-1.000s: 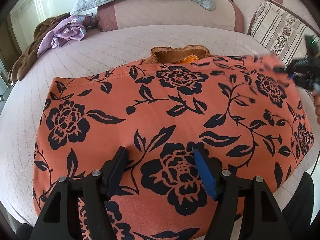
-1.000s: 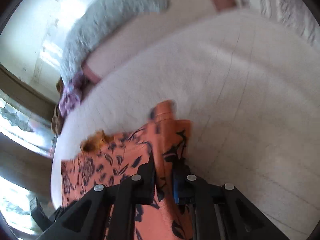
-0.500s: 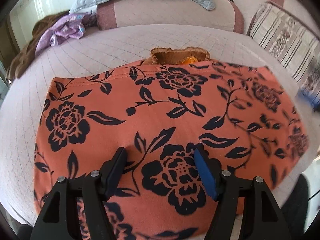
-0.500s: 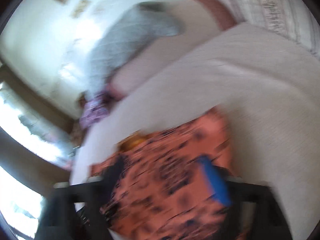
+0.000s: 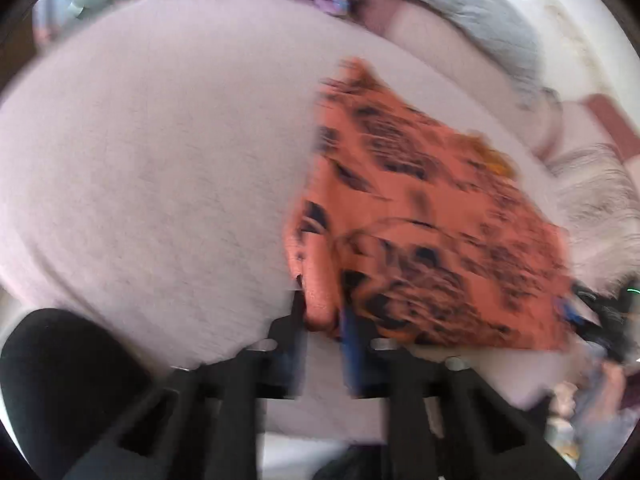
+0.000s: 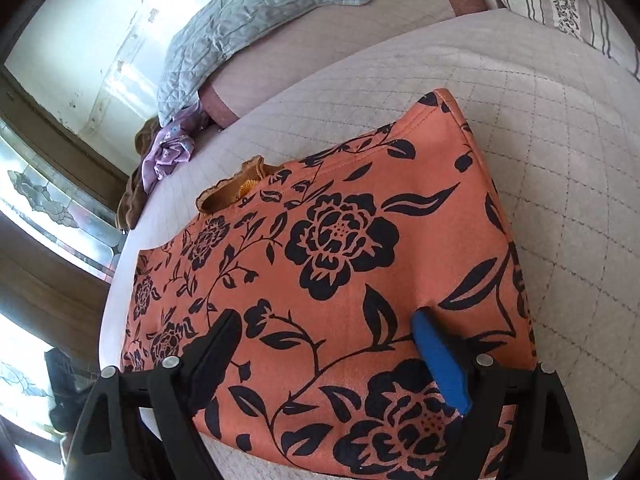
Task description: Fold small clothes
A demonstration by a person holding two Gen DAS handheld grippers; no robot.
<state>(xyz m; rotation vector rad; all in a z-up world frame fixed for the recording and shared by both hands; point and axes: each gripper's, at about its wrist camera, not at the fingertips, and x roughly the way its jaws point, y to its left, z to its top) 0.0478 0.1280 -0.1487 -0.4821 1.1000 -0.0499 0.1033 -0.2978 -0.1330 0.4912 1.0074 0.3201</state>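
An orange garment with black flowers (image 6: 340,240) lies flat on the pale quilted bed (image 6: 540,128). In the blurred left wrist view the orange garment (image 5: 420,220) fills the right half. My left gripper (image 5: 322,320) is at its left edge, jaws closing, with a raised fold of orange cloth pinched between the pads. My right gripper (image 6: 326,344) hovers over the near part of the garment, jaws wide open, only flat cloth under them. A brown and orange piece (image 6: 232,192) sticks out from under the garment's far edge.
A grey quilted blanket (image 6: 256,12) drapes the pink headboard at the back. Purple and brown clothes (image 6: 168,152) are heaped at the far left bed edge. A striped pillow (image 6: 560,0) lies at the back right. The bed's rounded edge drops off at left, by a window.
My left gripper swung from the garment's middle to its left edge, rolled, and closed on a fold. My right gripper let go of the garment's corner, opened wide and now hangs over the cloth.
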